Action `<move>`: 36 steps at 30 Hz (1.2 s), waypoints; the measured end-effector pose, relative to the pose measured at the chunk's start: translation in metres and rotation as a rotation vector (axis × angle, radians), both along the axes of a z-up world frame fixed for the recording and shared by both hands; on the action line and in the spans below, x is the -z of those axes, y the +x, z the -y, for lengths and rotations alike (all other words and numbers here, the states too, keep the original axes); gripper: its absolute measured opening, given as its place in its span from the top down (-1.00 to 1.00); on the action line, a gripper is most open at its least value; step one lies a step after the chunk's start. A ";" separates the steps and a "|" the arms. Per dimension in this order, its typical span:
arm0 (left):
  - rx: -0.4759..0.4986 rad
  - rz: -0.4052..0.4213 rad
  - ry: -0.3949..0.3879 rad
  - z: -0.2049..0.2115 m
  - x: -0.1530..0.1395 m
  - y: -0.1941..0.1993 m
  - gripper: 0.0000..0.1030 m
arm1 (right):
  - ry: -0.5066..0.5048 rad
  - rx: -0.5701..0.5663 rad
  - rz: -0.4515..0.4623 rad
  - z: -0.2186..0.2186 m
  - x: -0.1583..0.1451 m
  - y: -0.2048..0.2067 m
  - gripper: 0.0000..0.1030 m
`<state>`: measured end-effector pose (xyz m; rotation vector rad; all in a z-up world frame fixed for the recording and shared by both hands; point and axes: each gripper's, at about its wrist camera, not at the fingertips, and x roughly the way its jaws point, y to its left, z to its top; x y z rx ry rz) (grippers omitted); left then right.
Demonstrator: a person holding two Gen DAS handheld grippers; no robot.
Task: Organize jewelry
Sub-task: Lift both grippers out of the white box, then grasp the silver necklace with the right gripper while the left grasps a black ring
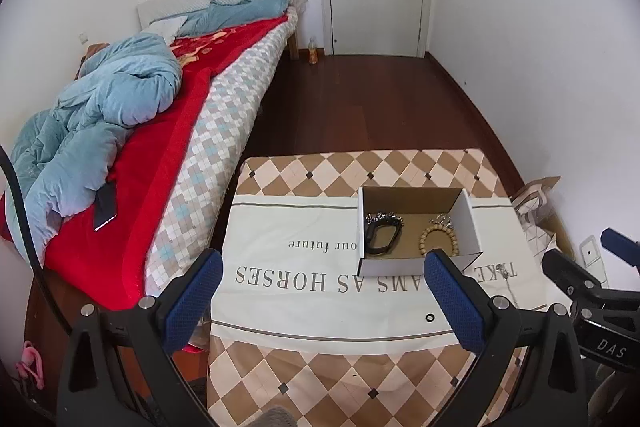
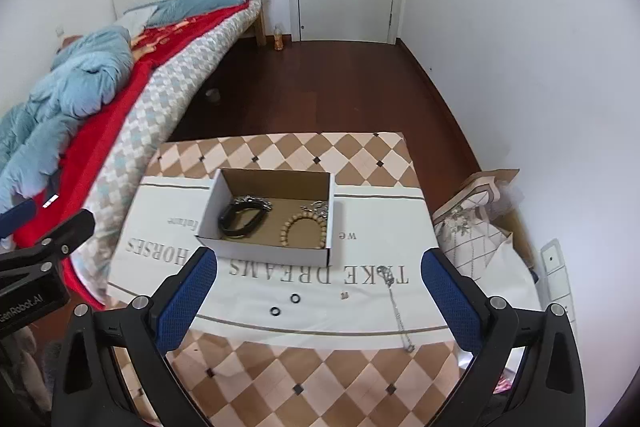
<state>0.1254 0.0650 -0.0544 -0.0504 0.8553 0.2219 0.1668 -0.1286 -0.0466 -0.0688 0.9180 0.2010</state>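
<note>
1. Already in the cardboard box (image 2: 268, 215): a black bracelet (image 2: 240, 219), a beaded bracelet (image 2: 302, 231) and a silver piece, at the surface's centre.
2. Left out: a silver necklace (image 2: 394, 303) at 5 o'clock of the box, two black rings (image 2: 285, 304), plus a tiny piece.
3. The left gripper (image 1: 324, 303) and the right gripper (image 2: 320, 303) hovered with fingers spread, grasping nothing.

Both tools share one build: the left tongs (image 1: 325, 261) and the right tongs (image 2: 319, 259) each carry two black, angular arms ending in blue fingers (image 1: 192, 301) with a fine cross-hatched texture. A round silver screw head (image 2: 140, 302) sits just behind each blue pad, with a second one further out on each arm. Seen from the other camera, the black bodies bear white lettering, "DAS" on the right one and "GenRobot.AI" on the left one.
</note>
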 end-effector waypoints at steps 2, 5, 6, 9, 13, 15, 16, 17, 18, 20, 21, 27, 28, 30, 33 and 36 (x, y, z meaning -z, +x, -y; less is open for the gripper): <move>-0.013 0.004 0.003 0.003 -0.001 -0.005 -0.99 | 0.042 0.000 0.006 0.007 -0.003 -0.008 -1.00; -0.047 0.002 0.059 0.009 0.010 -0.009 -0.99 | 0.089 0.007 -0.004 0.020 0.002 -0.012 -1.00; -0.055 -0.003 0.074 0.010 0.015 -0.009 -0.99 | 0.093 0.023 -0.015 0.027 0.008 -0.013 -1.00; -0.072 -0.049 0.095 0.016 0.041 -0.006 -1.00 | 0.068 0.115 -0.061 0.057 0.033 -0.012 -1.00; -0.067 -0.120 0.078 0.026 0.080 0.003 -1.00 | 0.062 0.216 -0.136 0.102 0.076 -0.011 -0.50; -0.059 -0.154 0.108 0.035 0.098 0.009 -1.00 | 0.041 0.263 -0.188 0.124 0.103 -0.009 -0.23; -0.057 -0.166 0.119 0.038 0.106 0.012 -0.99 | 0.041 0.274 -0.205 0.132 0.113 -0.008 -0.23; -0.049 -0.183 0.120 0.042 0.114 0.015 -0.99 | 0.040 0.284 -0.222 0.138 0.123 -0.007 -0.23; -0.038 -0.200 0.115 0.046 0.121 0.017 -1.00 | 0.036 0.284 -0.245 0.143 0.136 -0.004 -0.23; -0.019 -0.237 0.110 0.053 0.137 0.025 -1.00 | 0.031 0.293 -0.289 0.151 0.158 -0.001 -0.23; -0.008 -0.251 0.106 0.056 0.142 0.027 -1.00 | 0.025 0.284 -0.320 0.152 0.172 0.002 -0.23; 0.042 -0.327 0.062 0.071 0.175 0.039 -0.99 | 0.000 0.275 -0.368 0.148 0.215 0.003 -0.23; 0.043 -0.336 0.059 0.071 0.180 0.039 -0.98 | -0.003 0.271 -0.368 0.146 0.219 0.003 -0.23; 0.050 -0.353 0.047 0.071 0.187 0.040 -0.98 | -0.004 0.262 -0.374 0.144 0.228 0.005 -0.17; 0.061 -0.367 0.026 0.071 0.193 0.041 -0.98 | -0.033 0.237 -0.351 0.135 0.231 0.004 0.16; 0.091 -0.379 -0.025 0.074 0.200 0.042 -0.98 | -0.051 0.221 -0.329 0.130 0.230 0.004 0.63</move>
